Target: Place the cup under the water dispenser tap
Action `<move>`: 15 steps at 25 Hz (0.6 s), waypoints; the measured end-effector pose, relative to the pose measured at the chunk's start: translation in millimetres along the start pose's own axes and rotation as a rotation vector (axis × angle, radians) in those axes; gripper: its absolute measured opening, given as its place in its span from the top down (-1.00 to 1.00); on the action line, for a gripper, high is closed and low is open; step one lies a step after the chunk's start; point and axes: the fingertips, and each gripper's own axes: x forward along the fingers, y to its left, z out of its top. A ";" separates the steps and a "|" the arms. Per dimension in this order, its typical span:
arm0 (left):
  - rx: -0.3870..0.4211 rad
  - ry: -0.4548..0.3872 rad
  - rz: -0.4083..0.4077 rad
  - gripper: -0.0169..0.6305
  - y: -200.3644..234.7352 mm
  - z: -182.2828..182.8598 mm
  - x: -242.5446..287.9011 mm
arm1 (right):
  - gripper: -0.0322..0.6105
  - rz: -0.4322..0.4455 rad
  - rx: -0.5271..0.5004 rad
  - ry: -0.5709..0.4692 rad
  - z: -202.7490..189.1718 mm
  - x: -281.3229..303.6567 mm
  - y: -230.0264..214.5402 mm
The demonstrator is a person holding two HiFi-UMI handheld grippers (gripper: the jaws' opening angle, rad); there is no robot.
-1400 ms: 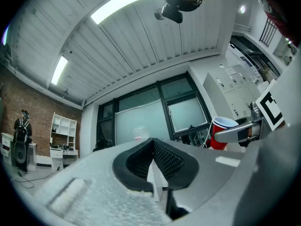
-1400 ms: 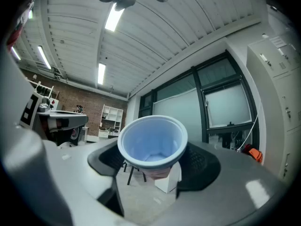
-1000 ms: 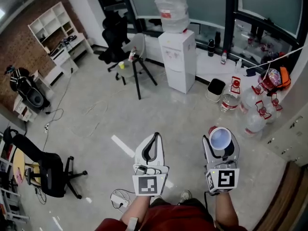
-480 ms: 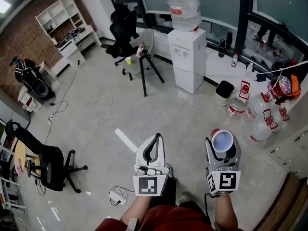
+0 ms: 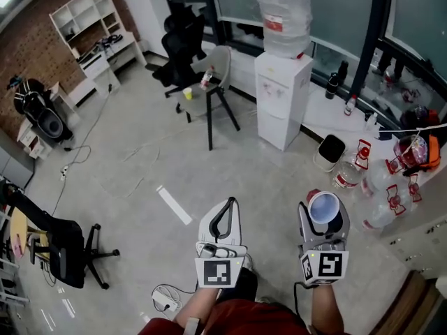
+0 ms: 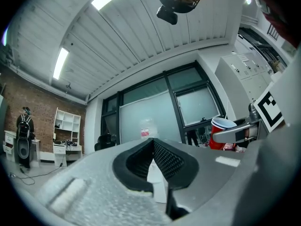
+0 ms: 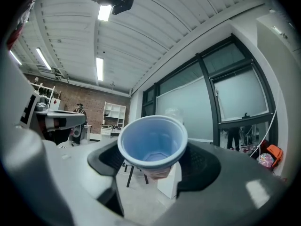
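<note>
The step in hand is judged to be the carry: the cup [image 5: 323, 206] is well apart from the water dispenser [image 5: 282, 102], which stands across the open floor [image 5: 140, 180] by the window wall with its big bottle [image 5: 283, 18] on top. To do it well, the person should hold the cup upright and level and come straight at the dispenser's front face, clear of the chair [image 5: 213, 72] on one side and the bin [image 5: 330, 149] on the other. The tap is too small to make out from here, so the last alignment has to wait until it shows plainly.

The right gripper [image 5: 324, 213] has its jaws set wide, pressed on the sides of the cup, which stands mouth up and empty between them in the right gripper view. The left gripper [image 5: 225, 205] holds nothing — its jaws meet at the tips.
</note>
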 end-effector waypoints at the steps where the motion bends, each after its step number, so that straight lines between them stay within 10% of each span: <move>1: -0.007 0.005 0.003 0.95 10.9 -3.4 10.2 | -0.14 0.002 -0.002 0.004 0.0 15.6 3.2; 15: -0.082 0.063 0.016 0.95 125.5 -73.2 126.2 | -0.14 0.029 -0.026 0.078 -30.8 177.9 44.5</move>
